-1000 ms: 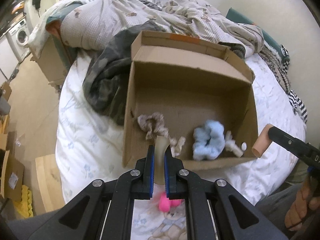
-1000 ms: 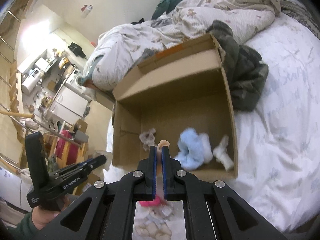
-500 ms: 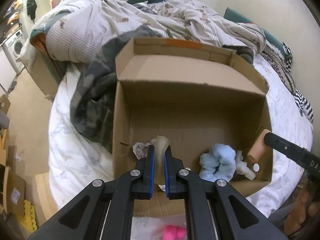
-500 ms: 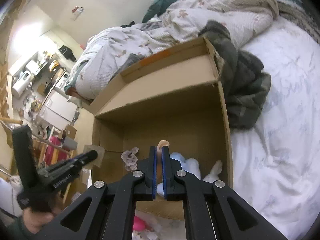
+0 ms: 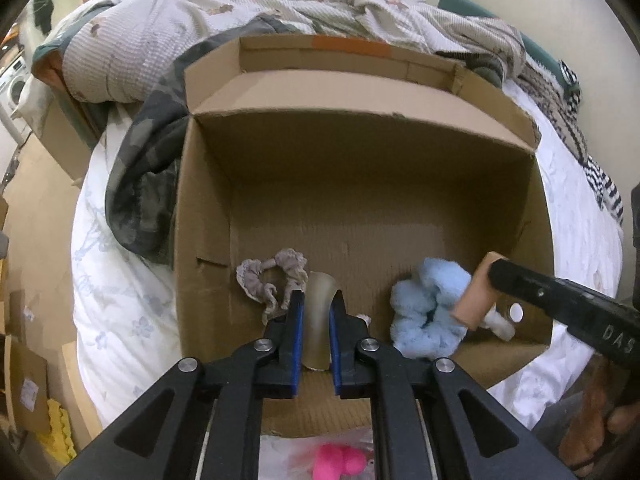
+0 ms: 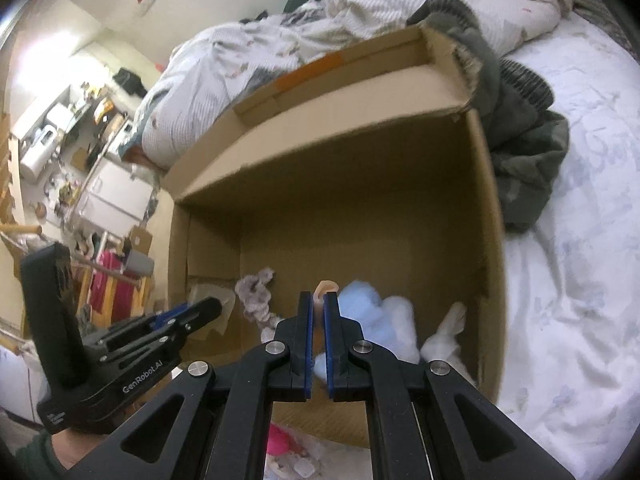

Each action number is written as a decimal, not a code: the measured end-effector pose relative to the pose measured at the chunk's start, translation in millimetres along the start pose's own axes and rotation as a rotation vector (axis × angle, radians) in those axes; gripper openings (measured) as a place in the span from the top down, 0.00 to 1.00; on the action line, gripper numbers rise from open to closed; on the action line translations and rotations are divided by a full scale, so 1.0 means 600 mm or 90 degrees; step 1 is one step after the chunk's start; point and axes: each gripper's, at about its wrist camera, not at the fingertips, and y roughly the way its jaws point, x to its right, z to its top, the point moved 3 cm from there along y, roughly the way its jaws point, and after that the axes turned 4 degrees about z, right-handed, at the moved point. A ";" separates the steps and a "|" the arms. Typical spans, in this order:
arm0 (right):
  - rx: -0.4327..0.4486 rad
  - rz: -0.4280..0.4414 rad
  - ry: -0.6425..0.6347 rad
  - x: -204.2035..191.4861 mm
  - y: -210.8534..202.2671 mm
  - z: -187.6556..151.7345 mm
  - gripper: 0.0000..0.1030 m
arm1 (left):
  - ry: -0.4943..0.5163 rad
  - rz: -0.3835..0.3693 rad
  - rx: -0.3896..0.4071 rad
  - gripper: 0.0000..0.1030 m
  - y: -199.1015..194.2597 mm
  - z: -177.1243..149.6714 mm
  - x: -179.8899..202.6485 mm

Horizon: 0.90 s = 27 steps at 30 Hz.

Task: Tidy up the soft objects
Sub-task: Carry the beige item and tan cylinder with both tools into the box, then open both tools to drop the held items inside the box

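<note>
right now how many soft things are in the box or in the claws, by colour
grey-beige scrunchie: 1
light blue fluffy piece: 1
white soft piece: 1
translucent beige piece in the left claw: 1
peach piece in the right claw: 1
total: 5
A pink item lies outside the cardboard box, not counted.

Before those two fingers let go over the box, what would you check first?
1. Left gripper grips the translucent piece: ok.
2. Right gripper grips the peach piece: ok.
3. Both pieces are over the cardboard box: ok.
4. Bare box floor under the left piece: cannot tell; the grey scrunchie lies close.
5. Right piece clear of the blue fluffy item: cannot tell.
</note>
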 end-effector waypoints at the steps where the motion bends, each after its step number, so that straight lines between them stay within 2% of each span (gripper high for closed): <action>1: -0.010 0.002 -0.003 -0.003 0.006 -0.003 0.93 | -0.001 -0.004 -0.008 0.91 0.002 -0.002 0.000; 7: -0.064 0.008 -0.026 -0.015 0.036 -0.022 0.93 | 0.003 -0.011 -0.039 0.89 0.006 -0.014 0.009; 11: -0.074 0.009 -0.035 -0.020 0.043 -0.025 0.93 | 0.009 -0.005 -0.058 0.86 0.014 -0.022 0.013; 17: -0.083 0.008 -0.034 -0.018 0.046 -0.027 0.93 | 0.018 0.014 -0.081 0.66 0.028 -0.033 0.017; 19: -0.083 0.008 -0.024 -0.014 0.047 -0.025 0.92 | 0.019 0.008 -0.080 0.56 0.027 -0.033 0.020; 21: -0.077 -0.002 -0.014 -0.008 0.046 -0.021 0.88 | 0.022 0.019 -0.066 0.39 0.021 -0.031 0.022; 22: -0.073 -0.006 -0.010 -0.005 0.043 -0.021 0.86 | 0.023 0.025 -0.061 0.37 0.018 -0.030 0.022; 24: -0.062 -0.011 0.002 0.001 0.037 -0.016 0.72 | 0.024 0.040 -0.050 0.36 0.014 -0.027 0.021; 25: -0.056 -0.016 0.006 0.003 0.033 -0.014 0.52 | 0.024 0.043 -0.050 0.36 0.014 -0.026 0.021; 26: -0.047 -0.018 0.010 0.004 0.030 -0.012 0.26 | 0.021 0.044 -0.051 0.36 0.015 -0.025 0.020; 27: -0.030 -0.017 0.014 0.006 0.023 -0.010 0.22 | 0.017 0.044 -0.052 0.36 0.016 -0.024 0.018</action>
